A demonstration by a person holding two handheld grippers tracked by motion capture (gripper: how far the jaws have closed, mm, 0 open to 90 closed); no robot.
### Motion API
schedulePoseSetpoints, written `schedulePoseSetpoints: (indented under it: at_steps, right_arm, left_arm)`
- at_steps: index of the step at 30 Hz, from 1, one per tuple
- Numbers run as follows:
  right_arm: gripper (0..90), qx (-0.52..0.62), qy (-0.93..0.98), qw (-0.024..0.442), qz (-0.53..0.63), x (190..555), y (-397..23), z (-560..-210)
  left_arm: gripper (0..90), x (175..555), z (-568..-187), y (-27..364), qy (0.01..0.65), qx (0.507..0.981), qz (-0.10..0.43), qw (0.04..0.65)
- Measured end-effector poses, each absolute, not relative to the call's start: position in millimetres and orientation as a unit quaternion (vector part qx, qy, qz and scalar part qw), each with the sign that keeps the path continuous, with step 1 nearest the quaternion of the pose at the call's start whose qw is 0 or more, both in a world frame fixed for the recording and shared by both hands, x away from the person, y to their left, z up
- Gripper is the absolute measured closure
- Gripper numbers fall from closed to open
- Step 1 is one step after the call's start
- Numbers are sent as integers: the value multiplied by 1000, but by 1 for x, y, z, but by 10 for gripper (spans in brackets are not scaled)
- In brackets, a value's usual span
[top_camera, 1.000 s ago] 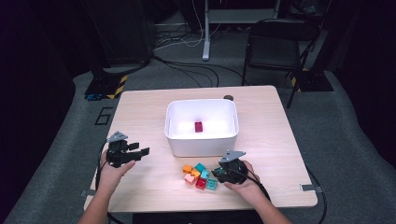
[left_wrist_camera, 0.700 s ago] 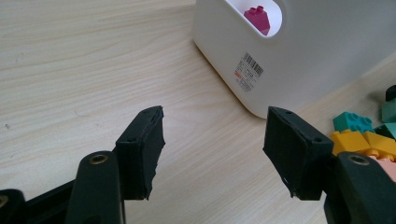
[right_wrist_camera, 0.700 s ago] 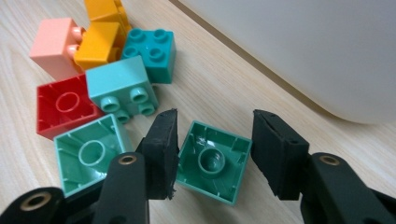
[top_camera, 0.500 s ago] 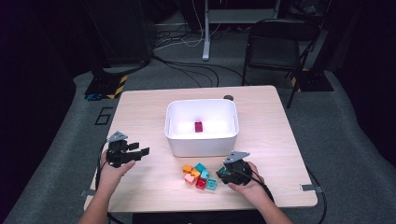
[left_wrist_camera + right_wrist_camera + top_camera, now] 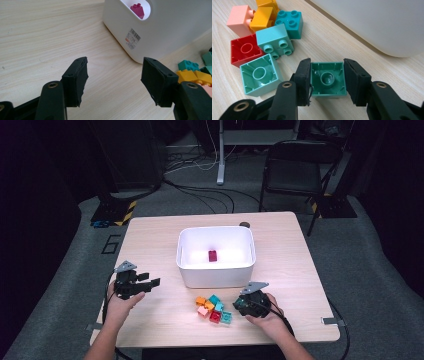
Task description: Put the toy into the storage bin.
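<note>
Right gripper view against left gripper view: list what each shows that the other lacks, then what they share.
Right gripper view alone: the right gripper, jaws just closed onto a green brick lying underside up; beside it a second upturned mint brick, a red brick and a mint brick studs up.

Left gripper view alone: the left gripper, jaws apart over bare table, a magenta brick through the white bin's handle cutout, and the bin's barcode label.

Both: the white bin, orange bricks, a teal brick, a pink brick.
</note>
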State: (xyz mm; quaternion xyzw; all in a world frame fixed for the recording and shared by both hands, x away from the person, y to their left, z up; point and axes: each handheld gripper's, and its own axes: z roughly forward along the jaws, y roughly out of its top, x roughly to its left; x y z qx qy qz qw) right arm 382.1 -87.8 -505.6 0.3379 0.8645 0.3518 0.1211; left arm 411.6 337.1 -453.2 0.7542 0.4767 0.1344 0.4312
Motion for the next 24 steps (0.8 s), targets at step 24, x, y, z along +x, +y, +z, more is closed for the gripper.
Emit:
schedulePoseSetpoints:
  at_steps: [24]
  right_arm:
    - [584, 308, 862, 103, 390, 374, -78, -466]
  left_arm:
    - [373, 412, -454, 337, 478, 755, 133, 429]
